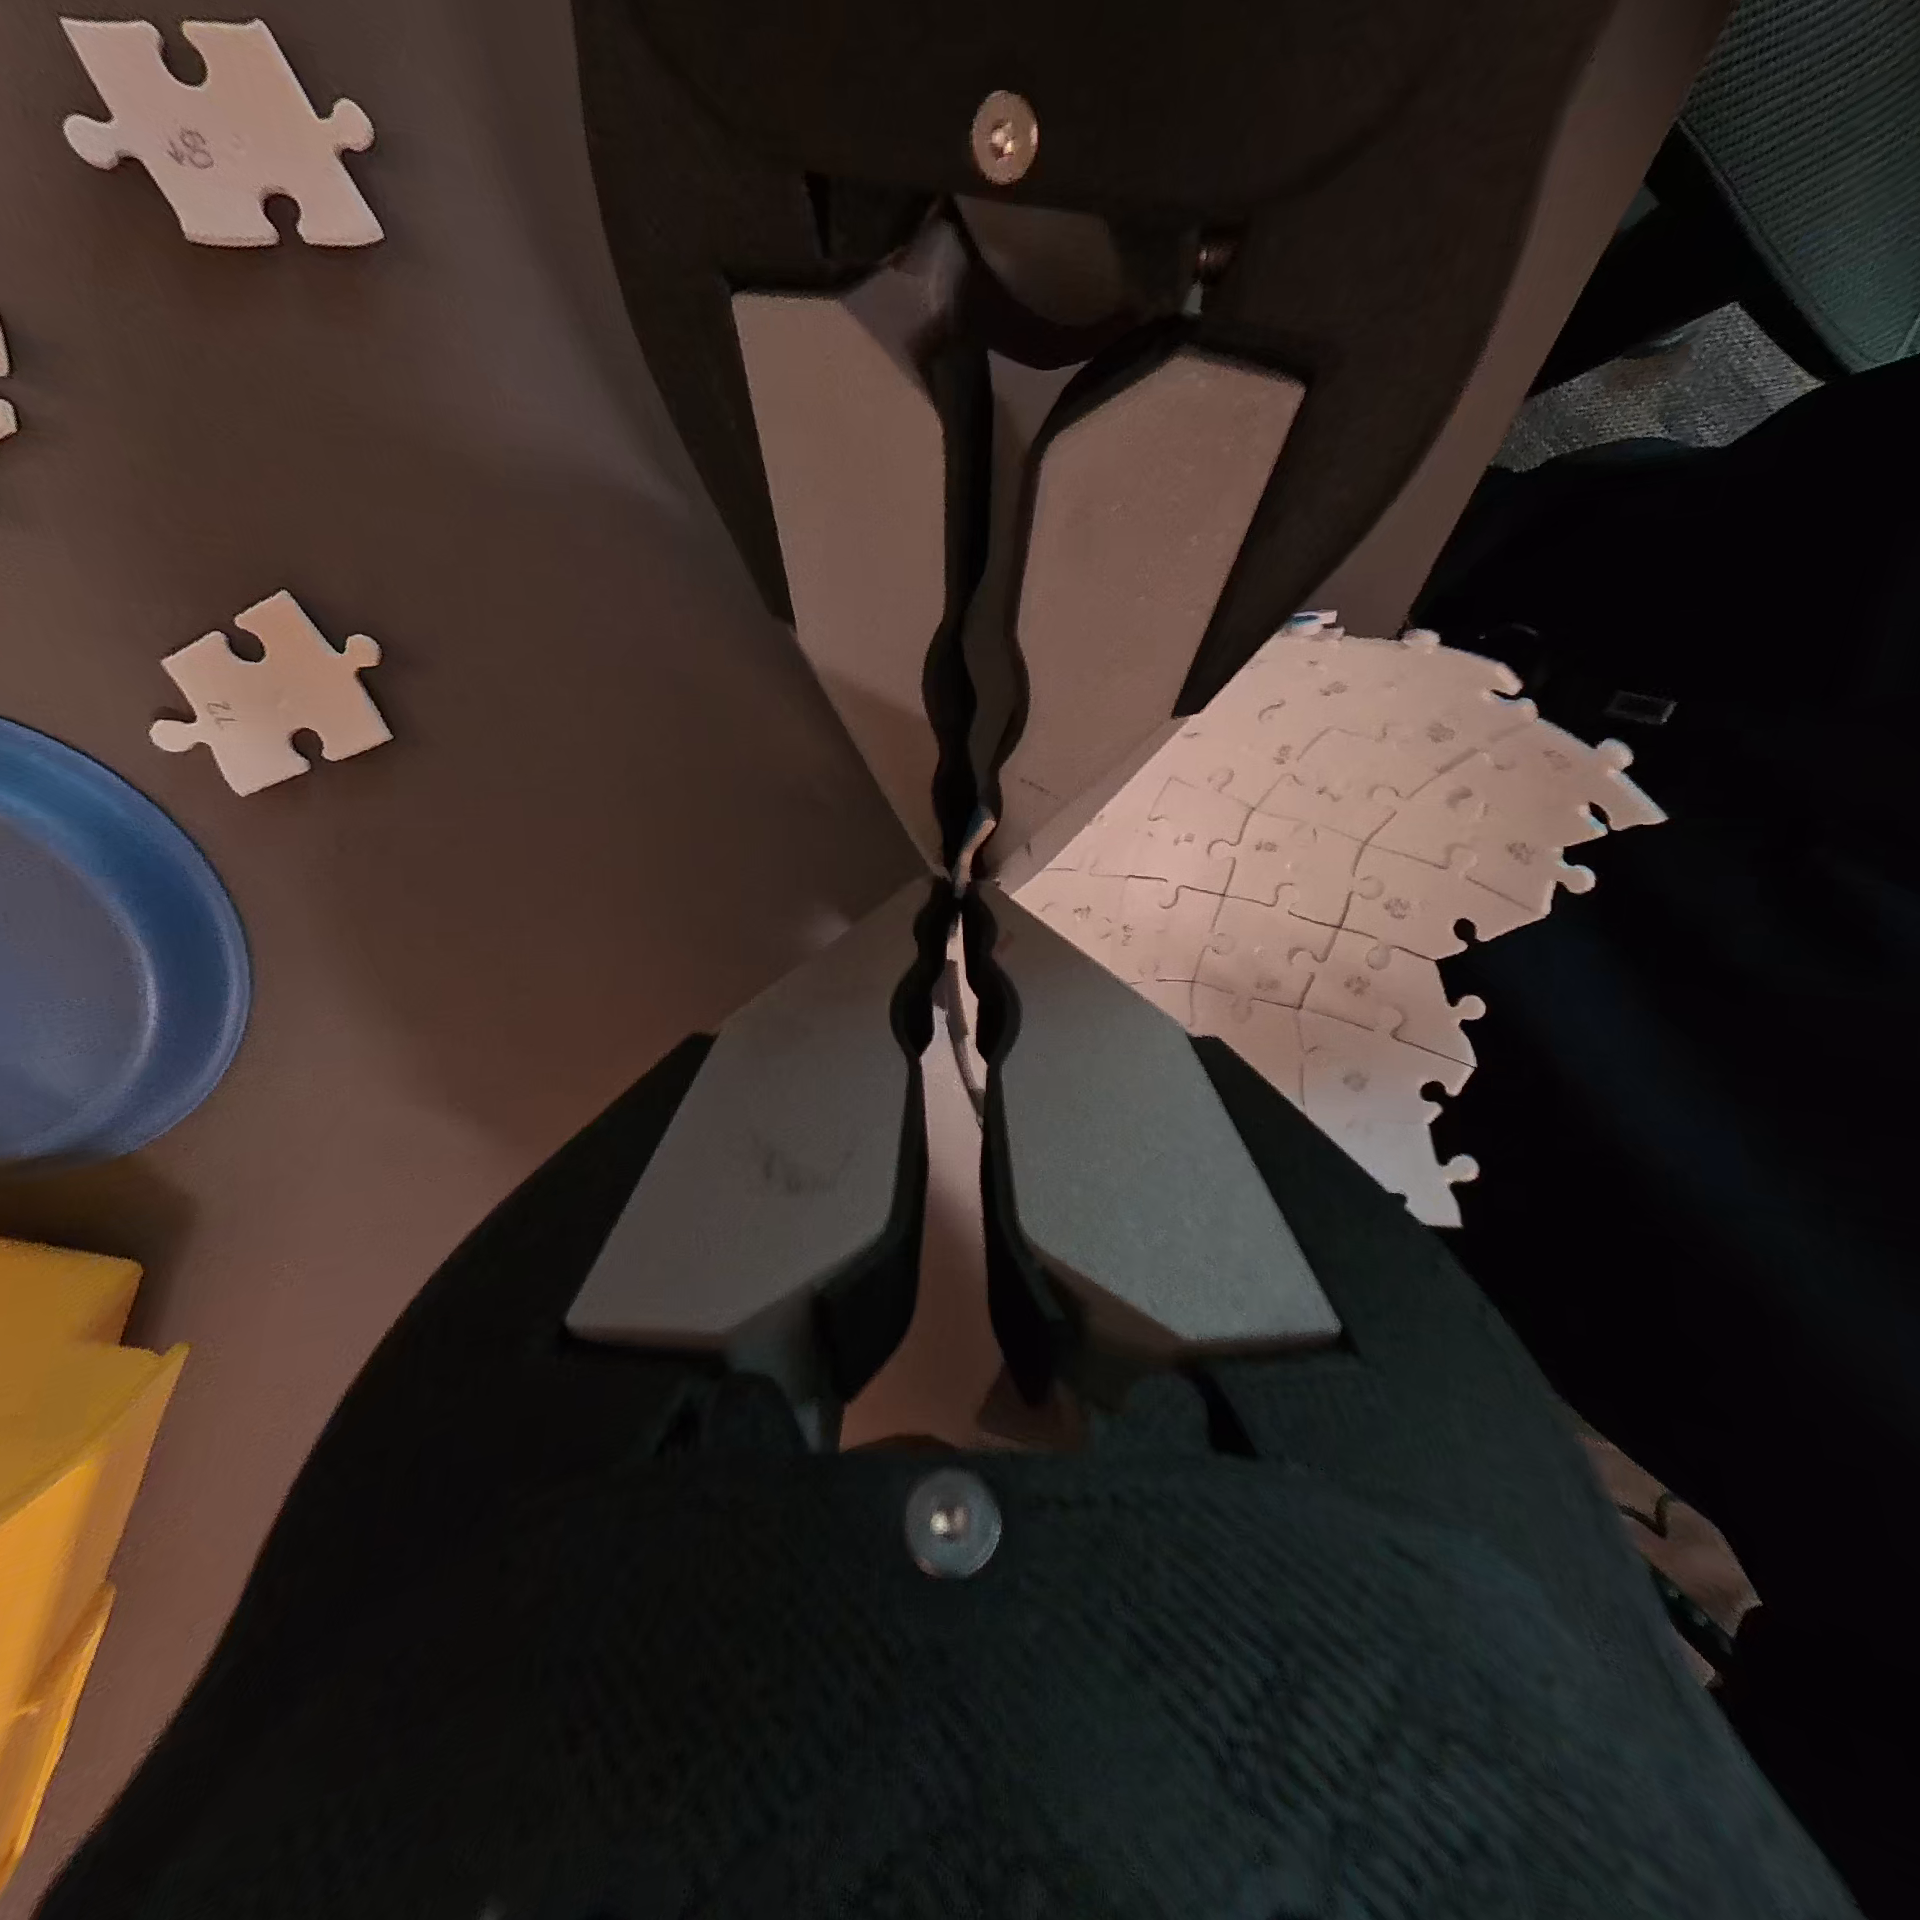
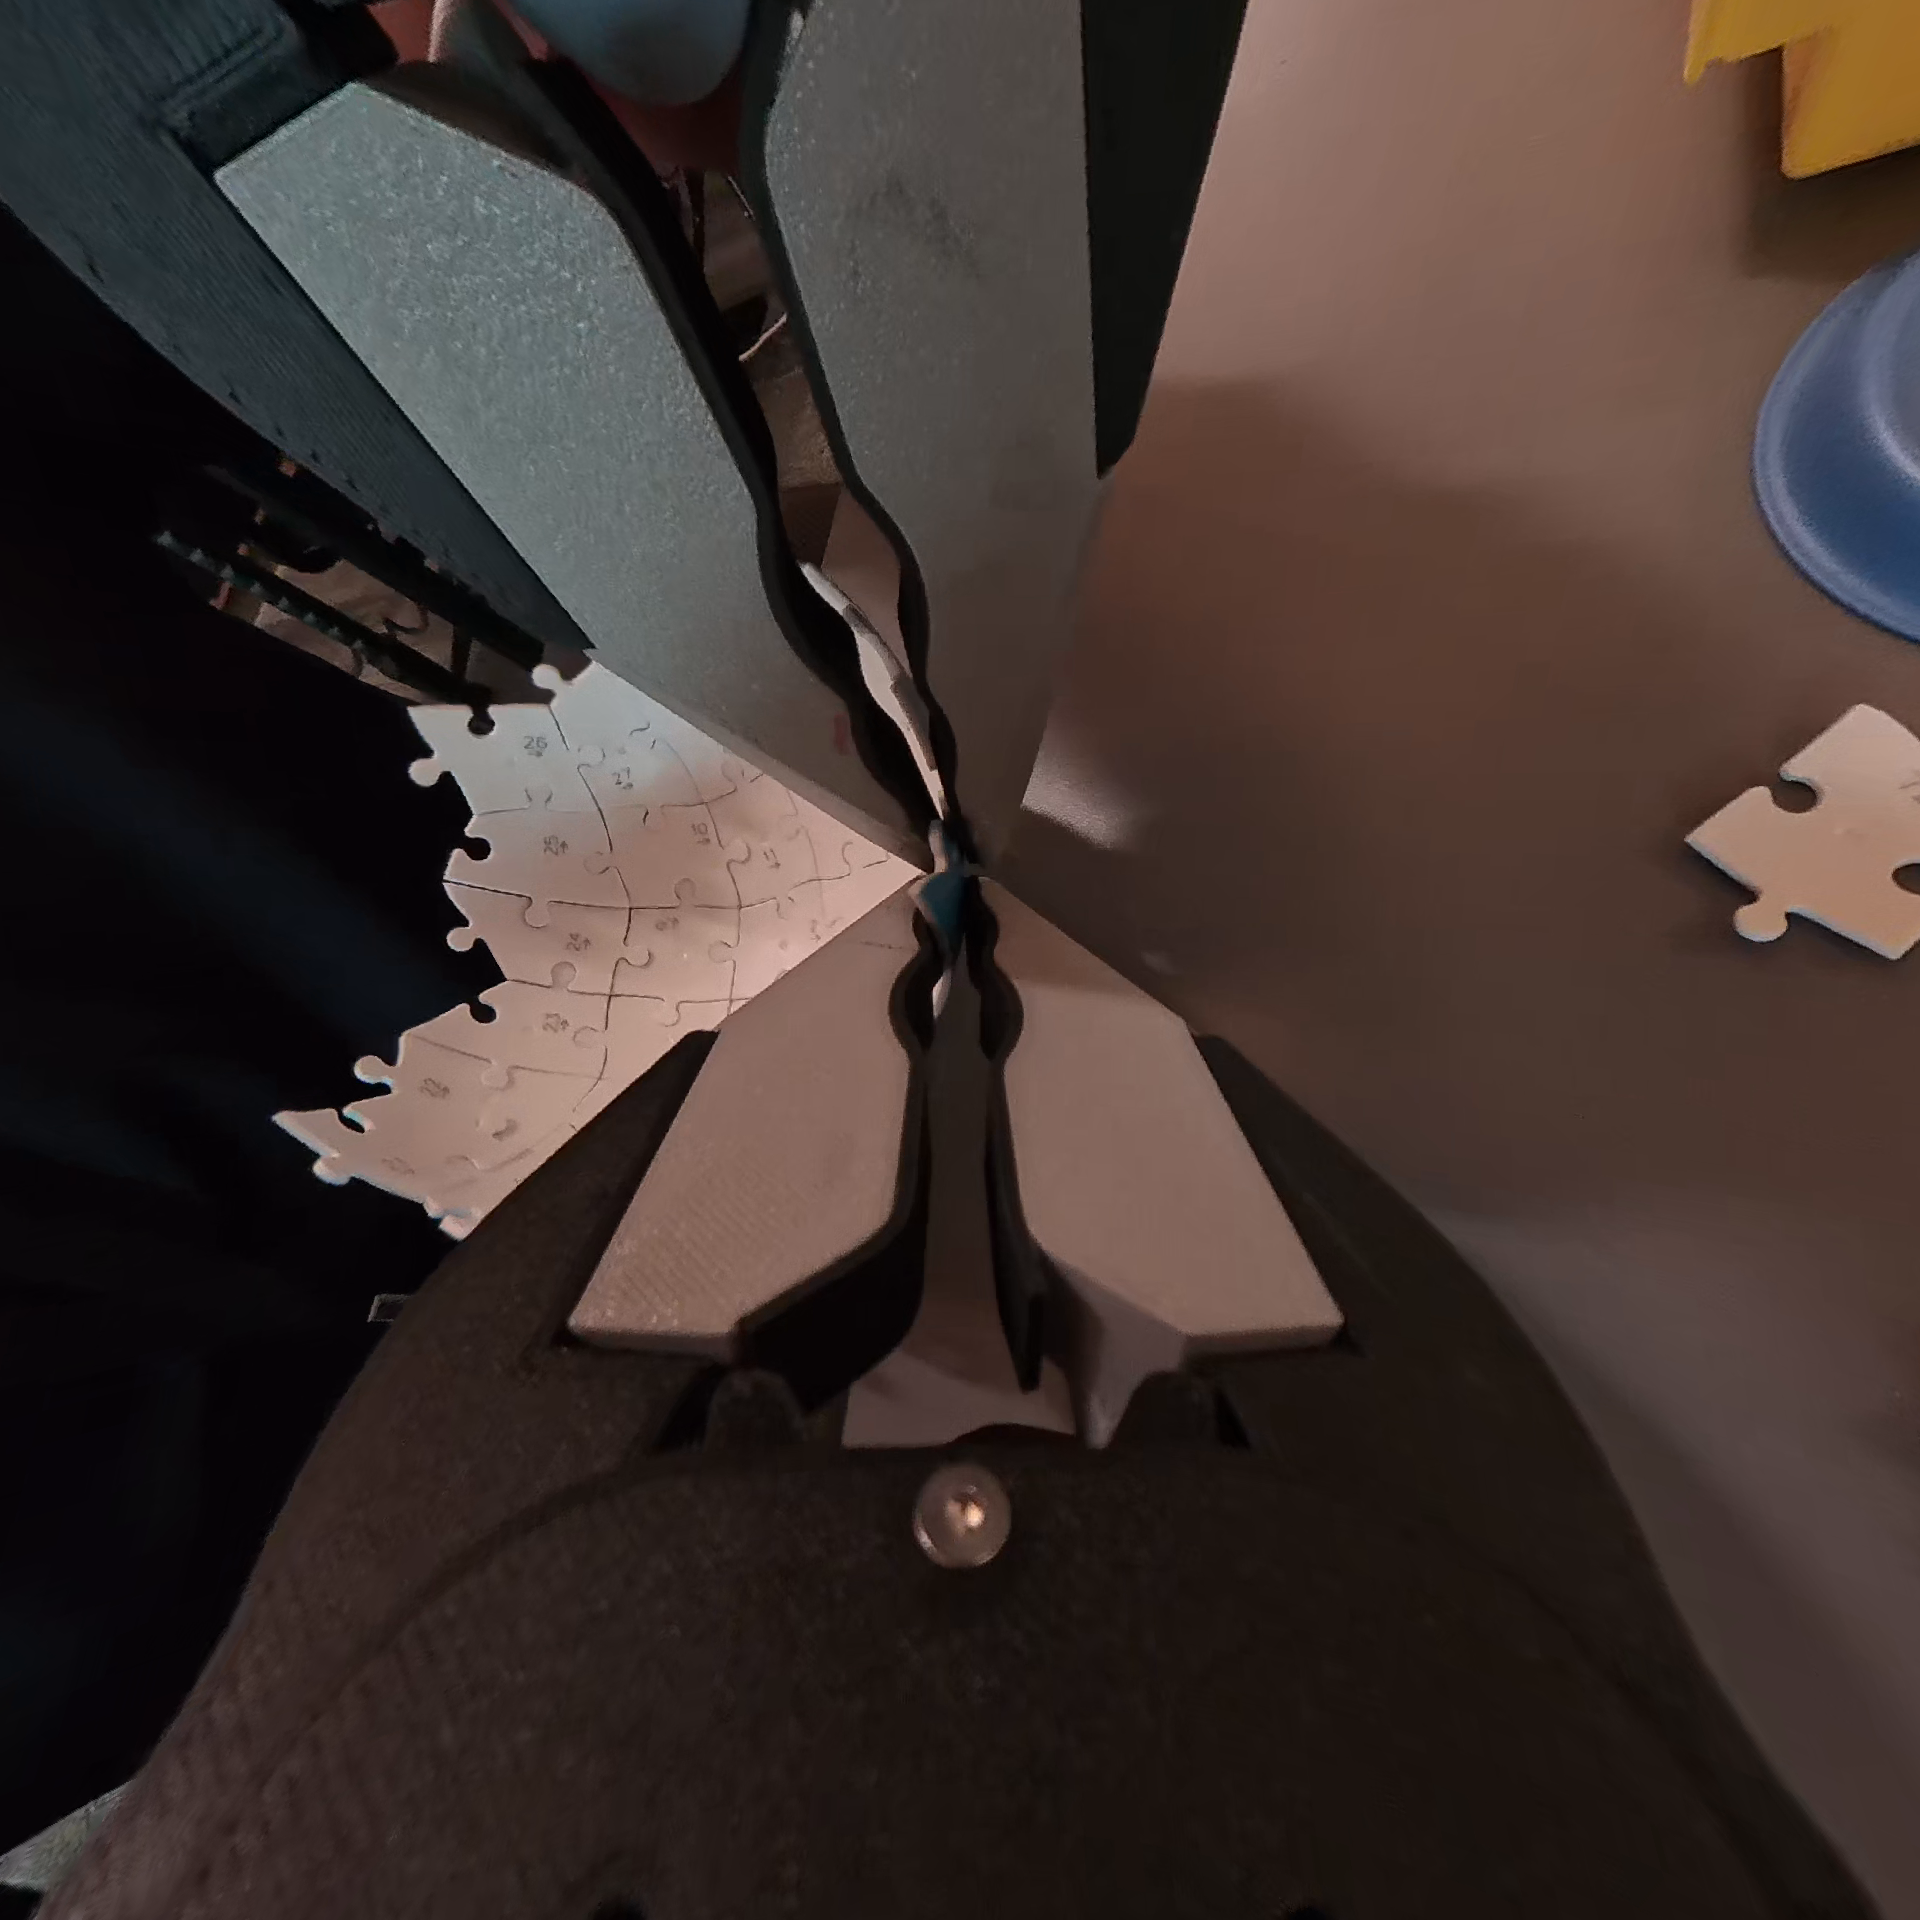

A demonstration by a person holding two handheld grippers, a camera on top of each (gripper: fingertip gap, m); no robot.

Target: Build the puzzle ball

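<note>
A curved white sheet of joined puzzle pieces, the part-built puzzle ball (image 1: 1299,883), is held up past the table edge; it also shows in the right wrist view (image 2: 623,894). My left gripper (image 1: 956,904) is shut on its edge, with a thin white strip between the fingers. My right gripper (image 2: 956,904) comes in from the opposite side, tip to tip with the left, and is shut on the same edge. A sliver of blue shows at its tips. Loose white pieces (image 1: 229,135) (image 1: 275,691) (image 2: 1818,842) lie flat on the brown table.
A blue dish (image 1: 104,935) (image 2: 1849,447) and a yellow box (image 1: 62,1455) (image 2: 1818,83) stand on the table (image 1: 520,468). Dark cloth and a grey chair (image 1: 1787,156) lie beyond the table edge, behind the puzzle sheet. Only a small space, under 4 cm, lies between the two pairs of fingers.
</note>
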